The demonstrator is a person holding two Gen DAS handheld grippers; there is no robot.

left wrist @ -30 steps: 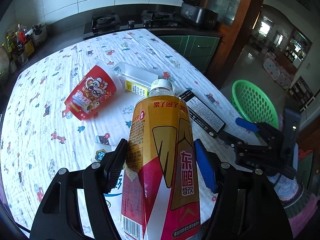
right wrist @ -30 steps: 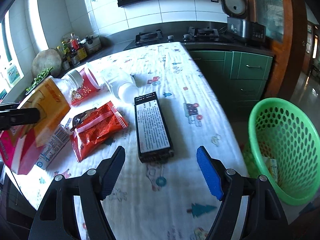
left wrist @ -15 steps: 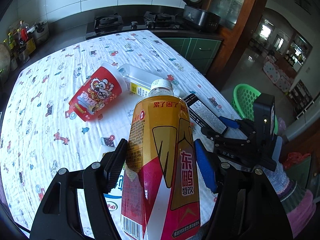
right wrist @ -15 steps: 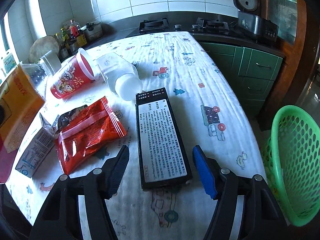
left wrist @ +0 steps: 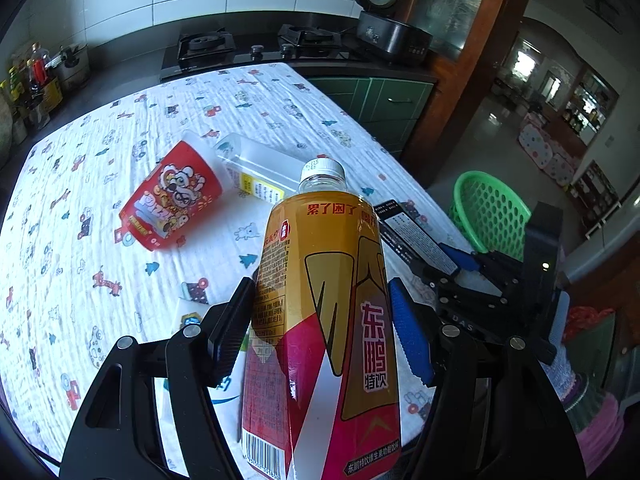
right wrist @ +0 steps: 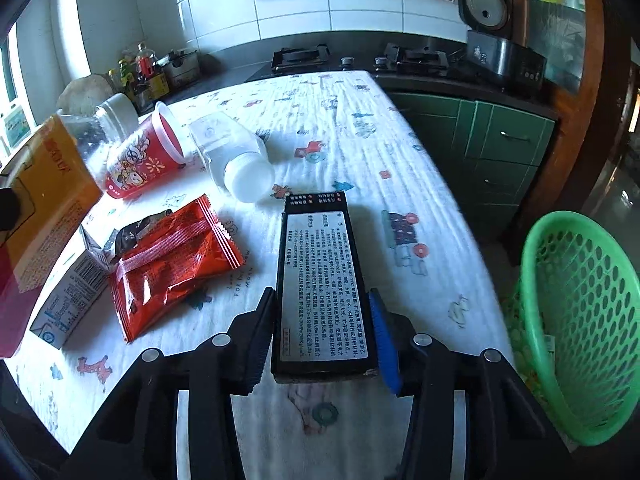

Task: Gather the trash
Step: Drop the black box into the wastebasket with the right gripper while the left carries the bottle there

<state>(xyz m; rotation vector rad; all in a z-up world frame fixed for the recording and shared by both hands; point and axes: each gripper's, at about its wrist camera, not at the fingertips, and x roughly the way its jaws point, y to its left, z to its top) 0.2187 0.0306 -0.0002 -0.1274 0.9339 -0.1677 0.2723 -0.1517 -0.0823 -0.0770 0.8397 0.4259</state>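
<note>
My left gripper is shut on a yellow and red drink bottle, held upright above the table; the bottle also shows at the left of the right wrist view. My right gripper has closed its fingers against the sides of a long black box lying on the tablecloth. A red paper cup, a clear plastic jar, a red snack wrapper and a small milk carton lie on the table. The green basket stands on the floor to the right.
The table carries a white cartoon-print cloth; its right edge drops toward the basket. A stove and rice cooker sit on the counter behind. Green cabinets stand at the far right.
My right gripper moved forward over the black box and narrowed its fingers around it. My left gripper kept the bottle and rose slightly.
</note>
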